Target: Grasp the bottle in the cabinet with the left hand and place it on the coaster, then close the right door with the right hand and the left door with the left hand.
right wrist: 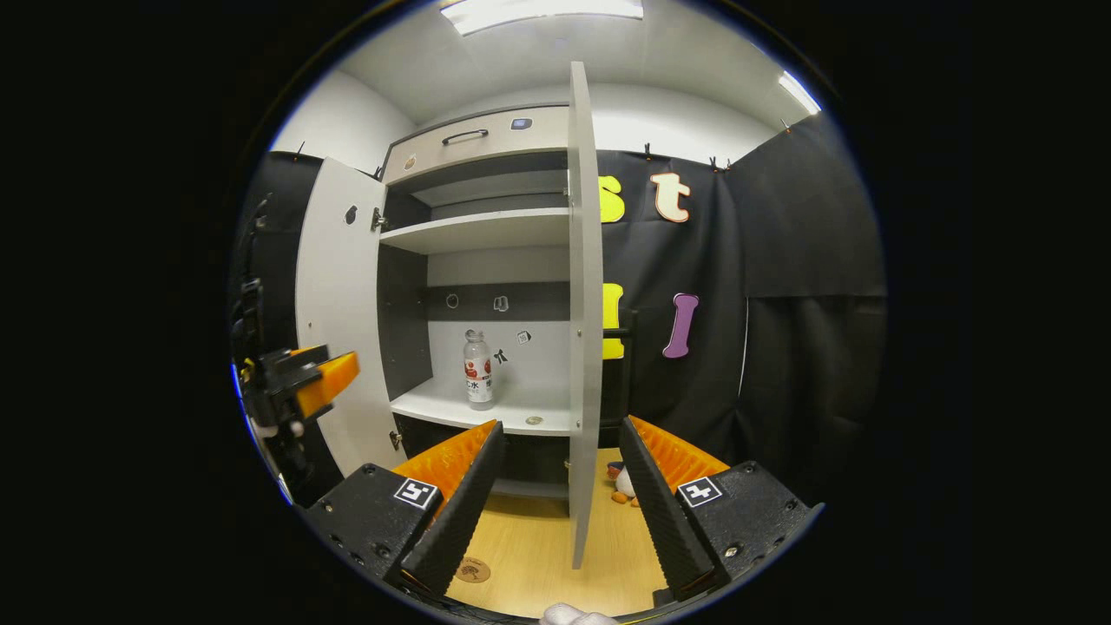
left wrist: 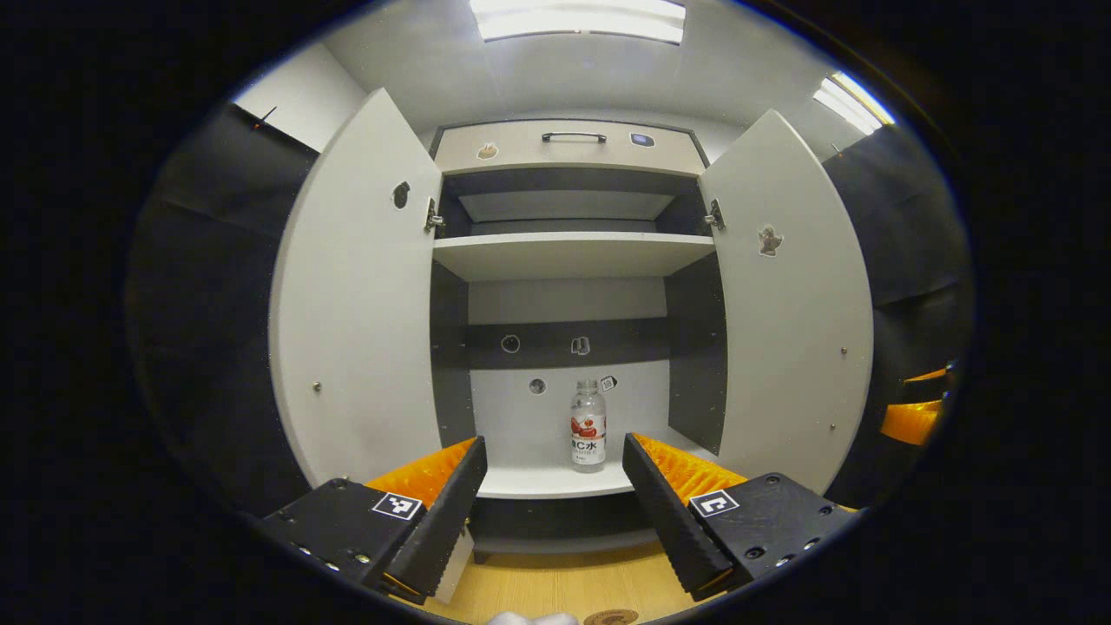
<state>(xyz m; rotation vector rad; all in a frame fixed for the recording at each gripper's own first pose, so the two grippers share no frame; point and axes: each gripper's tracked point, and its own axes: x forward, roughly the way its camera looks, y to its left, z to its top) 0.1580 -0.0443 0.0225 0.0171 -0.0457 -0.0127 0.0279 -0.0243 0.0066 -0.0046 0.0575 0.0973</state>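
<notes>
A clear bottle (left wrist: 588, 426) with a red and white label stands upright on the lower shelf of the open white cabinet (left wrist: 568, 256). Both doors stand wide: the left door (left wrist: 360, 295) and the right door (left wrist: 794, 295). My left gripper (left wrist: 553, 451) is open in front of the cabinet, well short of the bottle. A round brown coaster (right wrist: 473, 570) lies on the wooden table before the cabinet. In the right gripper view the bottle (right wrist: 476, 369) is on the shelf, and my right gripper (right wrist: 560, 434) is open with the right door's edge (right wrist: 586, 330) straight ahead between its fingers. The left gripper (right wrist: 299, 386) shows at that view's left.
An upper shelf (left wrist: 573, 252) and a top drawer with a handle (left wrist: 574, 136) sit above the bottle. A small stuffed toy (right wrist: 621, 484) lies on the table behind the right door. Black cloth walls stand on both sides. The other gripper's orange finger (left wrist: 911, 421) shows at the far right.
</notes>
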